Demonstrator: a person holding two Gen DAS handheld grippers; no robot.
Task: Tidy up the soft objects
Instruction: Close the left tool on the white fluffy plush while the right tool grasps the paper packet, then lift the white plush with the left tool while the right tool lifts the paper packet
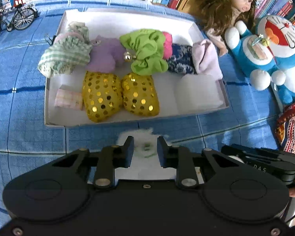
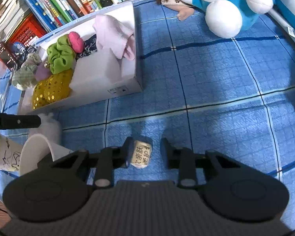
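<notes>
Two gold sequin cushions (image 1: 120, 96) lie side by side in the white box (image 1: 55, 118) at the centre of the frame, with a green cloth (image 1: 147, 53) and a lilac plush (image 1: 106, 55) behind them. The left gripper (image 1: 144, 151) is released around a white soft piece (image 1: 143, 157) on the blue cloth, just before the box. The right gripper (image 2: 146, 151) is also released, around a small tissue pack (image 2: 141, 154) touching its left finger. Two paper cups (image 2: 39, 151) lie at lower left.
</notes>
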